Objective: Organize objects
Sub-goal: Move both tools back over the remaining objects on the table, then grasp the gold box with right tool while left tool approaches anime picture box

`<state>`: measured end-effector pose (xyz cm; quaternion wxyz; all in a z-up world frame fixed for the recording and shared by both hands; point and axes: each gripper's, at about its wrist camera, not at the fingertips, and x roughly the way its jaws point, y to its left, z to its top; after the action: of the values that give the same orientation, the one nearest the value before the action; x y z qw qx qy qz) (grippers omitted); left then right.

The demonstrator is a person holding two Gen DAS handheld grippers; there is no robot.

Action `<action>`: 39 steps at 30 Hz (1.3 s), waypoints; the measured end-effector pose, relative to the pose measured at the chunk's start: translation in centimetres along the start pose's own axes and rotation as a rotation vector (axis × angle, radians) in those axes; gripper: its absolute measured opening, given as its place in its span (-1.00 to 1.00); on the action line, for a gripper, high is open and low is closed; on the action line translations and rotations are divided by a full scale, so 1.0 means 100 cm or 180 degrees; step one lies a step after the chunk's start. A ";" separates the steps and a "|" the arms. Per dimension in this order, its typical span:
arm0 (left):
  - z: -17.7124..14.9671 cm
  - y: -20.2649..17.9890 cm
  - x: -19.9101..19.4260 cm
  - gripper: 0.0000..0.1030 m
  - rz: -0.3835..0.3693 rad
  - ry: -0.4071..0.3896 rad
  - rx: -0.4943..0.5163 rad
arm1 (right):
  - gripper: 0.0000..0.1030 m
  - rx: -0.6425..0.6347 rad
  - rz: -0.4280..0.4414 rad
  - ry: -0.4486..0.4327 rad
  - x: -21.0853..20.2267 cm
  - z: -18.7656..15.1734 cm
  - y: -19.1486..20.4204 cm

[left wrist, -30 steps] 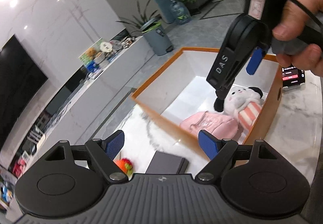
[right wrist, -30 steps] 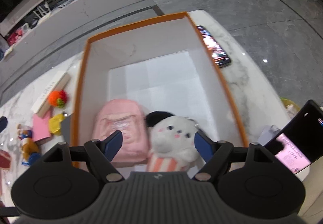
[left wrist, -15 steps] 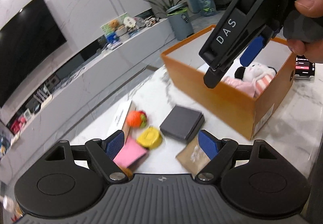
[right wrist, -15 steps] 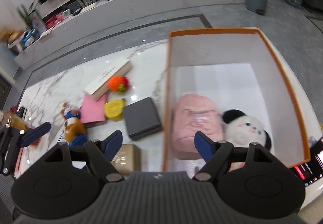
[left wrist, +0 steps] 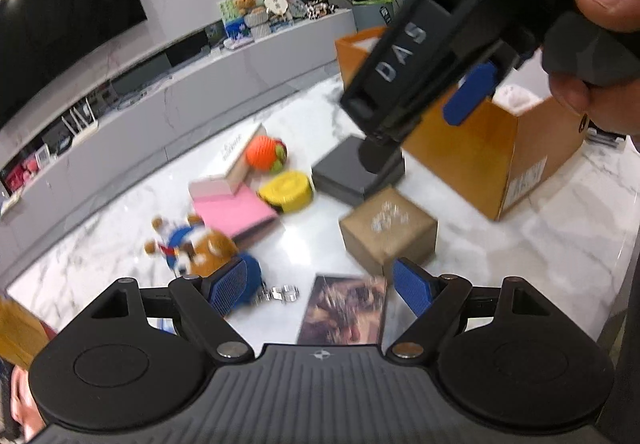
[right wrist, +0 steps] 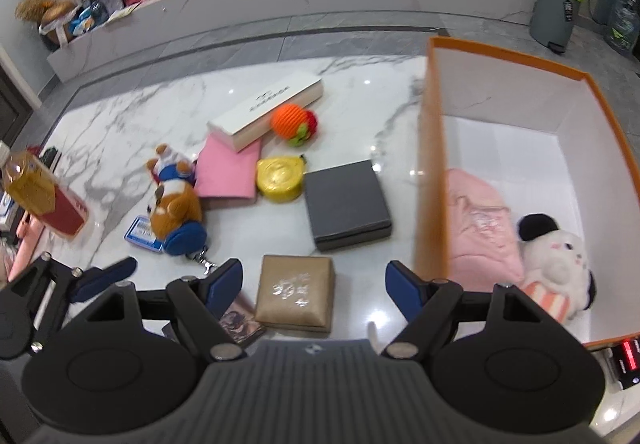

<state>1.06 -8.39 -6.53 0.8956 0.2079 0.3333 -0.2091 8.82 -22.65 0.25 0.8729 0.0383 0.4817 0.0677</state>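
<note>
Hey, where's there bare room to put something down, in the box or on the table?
The orange box is bare behind the pink backpack and white plush. The marble table is free left of the long white box. Crowded around the grey box.

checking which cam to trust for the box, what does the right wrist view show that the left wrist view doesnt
Only the right wrist view looks into the orange box: a pink backpack and a white plush lie inside. It also shows a bottle at the left edge.

Only the left wrist view shows the right gripper from outside, jaws apart and empty, with the hand holding it, and a black TV screen.

Both show the grey box, brown box, yellow tape measure, orange ball, pink pad and fox plush on the marble table.
</note>
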 end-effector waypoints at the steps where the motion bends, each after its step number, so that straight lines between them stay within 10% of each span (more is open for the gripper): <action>1: -0.004 0.000 0.003 0.85 -0.0019 0.0035 -0.0038 | 0.55 -0.0045 -0.0006 -0.0002 0.005 -0.002 0.004; 39: -0.042 0.007 0.034 0.65 -0.0290 0.0197 -0.0491 | 0.54 -0.0423 -0.0285 0.0484 0.089 -0.016 0.025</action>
<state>1.60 -6.51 -11.56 0.8878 0.1293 0.3849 -0.2168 11.98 -18.83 -7.67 0.8365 -0.0465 0.5423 0.0632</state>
